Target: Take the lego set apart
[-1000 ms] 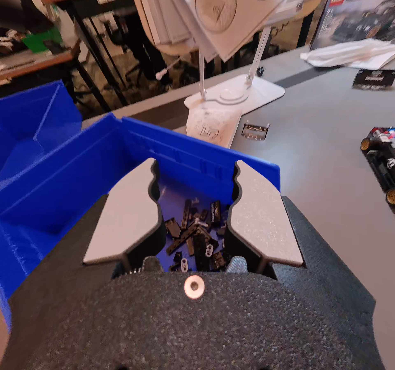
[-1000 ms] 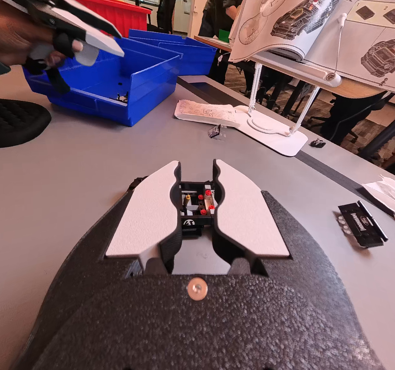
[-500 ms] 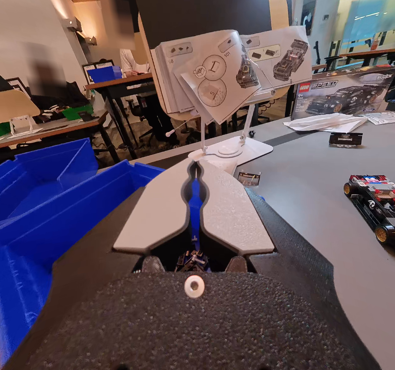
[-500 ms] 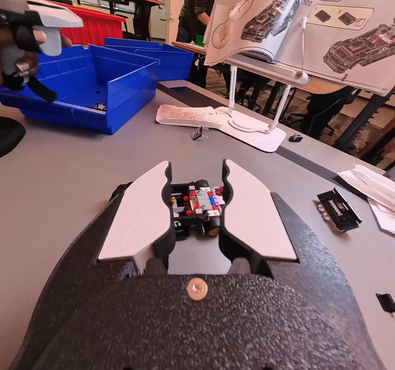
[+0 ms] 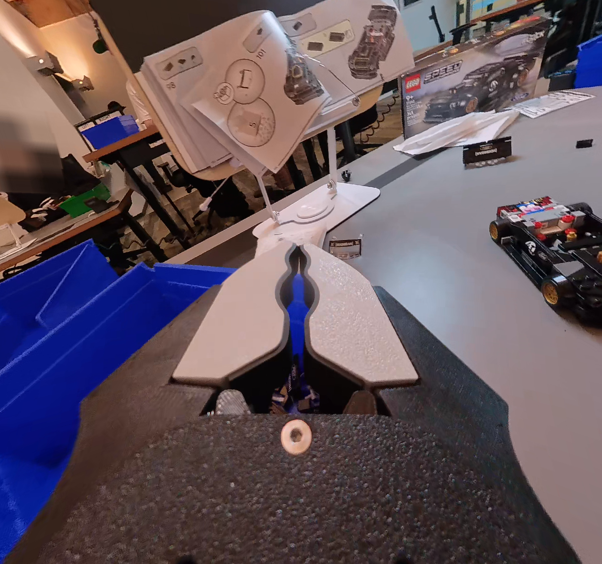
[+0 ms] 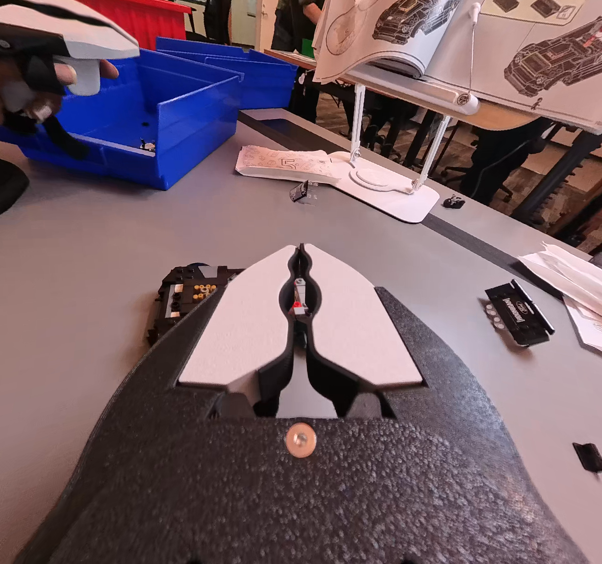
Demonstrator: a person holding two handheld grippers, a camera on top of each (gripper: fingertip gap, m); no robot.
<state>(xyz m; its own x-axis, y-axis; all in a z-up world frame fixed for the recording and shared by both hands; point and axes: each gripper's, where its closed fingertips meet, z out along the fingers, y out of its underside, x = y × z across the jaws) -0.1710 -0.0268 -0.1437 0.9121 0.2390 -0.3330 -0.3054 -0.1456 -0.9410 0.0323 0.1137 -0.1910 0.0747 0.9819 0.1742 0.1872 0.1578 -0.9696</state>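
Note:
The partly stripped black lego car [image 5: 550,255] sits on the grey table, at the right in the left wrist view. My left gripper [image 5: 299,249] is shut and empty, held above the blue bin [image 5: 65,336], which holds loose black pieces [image 5: 293,395]. My right gripper [image 6: 301,247] is shut with its tips touching, low over the car [image 6: 185,294]. Grey and red car parts [image 6: 299,297] show through the gap between its fingers; I cannot tell if they are pinched. The left gripper [image 6: 97,47] also shows at the top left, over the bin [image 6: 195,131].
An instruction booklet on a white stand [image 6: 456,21] is at the back, with a paper bag [image 6: 286,166] and a small clear piece [image 6: 303,192] before it. A black printed plate [image 6: 518,314] lies to the right. The lego box [image 5: 472,83] stands farther back. My right fingertips sit around 25 cm from my left ones. The right tips stand about 25 cm off the black printed plate [image 6: 518,314]. Look for it in the left wrist view [image 5: 489,150] too.
My left gripper closed, lifted out of the bin and tilted up. My right gripper closed from open around the car and shifted right over it.

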